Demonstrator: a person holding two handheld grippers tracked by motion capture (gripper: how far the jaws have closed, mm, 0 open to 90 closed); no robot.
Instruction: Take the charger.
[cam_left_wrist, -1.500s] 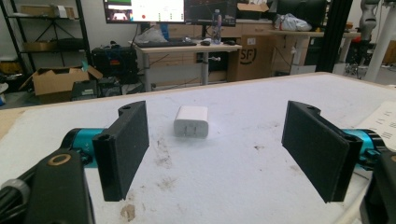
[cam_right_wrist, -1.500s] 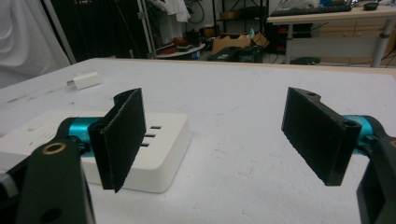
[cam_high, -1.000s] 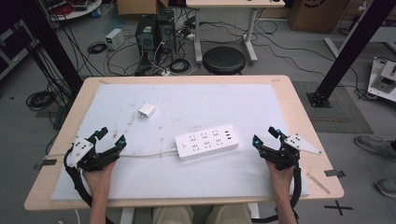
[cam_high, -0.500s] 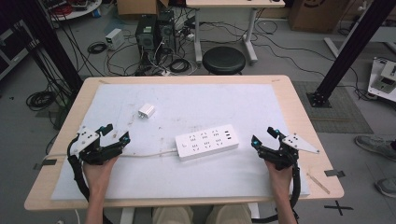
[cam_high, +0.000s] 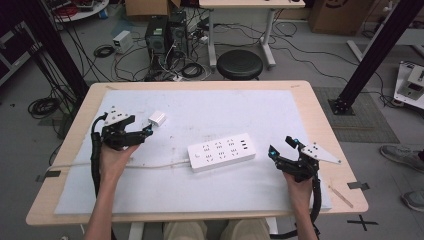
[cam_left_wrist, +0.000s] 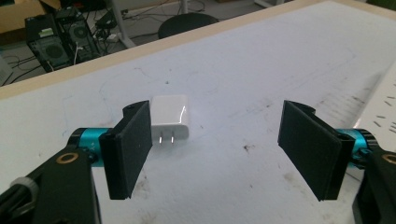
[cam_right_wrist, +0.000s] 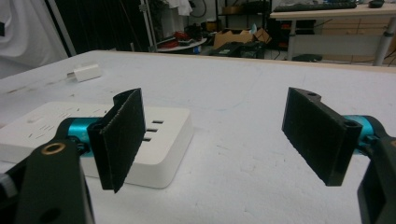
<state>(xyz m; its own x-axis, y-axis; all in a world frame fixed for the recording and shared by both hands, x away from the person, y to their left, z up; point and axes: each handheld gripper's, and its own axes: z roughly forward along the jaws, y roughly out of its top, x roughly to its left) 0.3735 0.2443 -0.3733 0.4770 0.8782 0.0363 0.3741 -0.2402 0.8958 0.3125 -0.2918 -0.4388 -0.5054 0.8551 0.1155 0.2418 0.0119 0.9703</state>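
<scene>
A small white plug adapter (cam_high: 157, 119) lies on the white mat, its two prongs facing my left gripper (cam_high: 141, 134). That gripper is open and sits just short of the adapter (cam_left_wrist: 171, 117), whose body shows beside the left jaw and is not between the jaws. A white power strip (cam_high: 221, 151) lies flat mid-table with its cord (cam_high: 125, 165) running left. My right gripper (cam_high: 281, 150) is open, low over the mat to the right of the strip (cam_right_wrist: 88, 135), holding nothing.
The white mat (cam_high: 210, 107) covers most of the wooden table (cam_high: 320, 120). Beyond the far edge stand a black stool (cam_high: 240, 63), computer towers (cam_high: 165, 32) and tangled floor cables. A black frame post (cam_high: 372, 55) rises at the right.
My left gripper has moved forward and to the right, up to the plug adapter. The right gripper has barely shifted. The strip and adapter have stayed put.
</scene>
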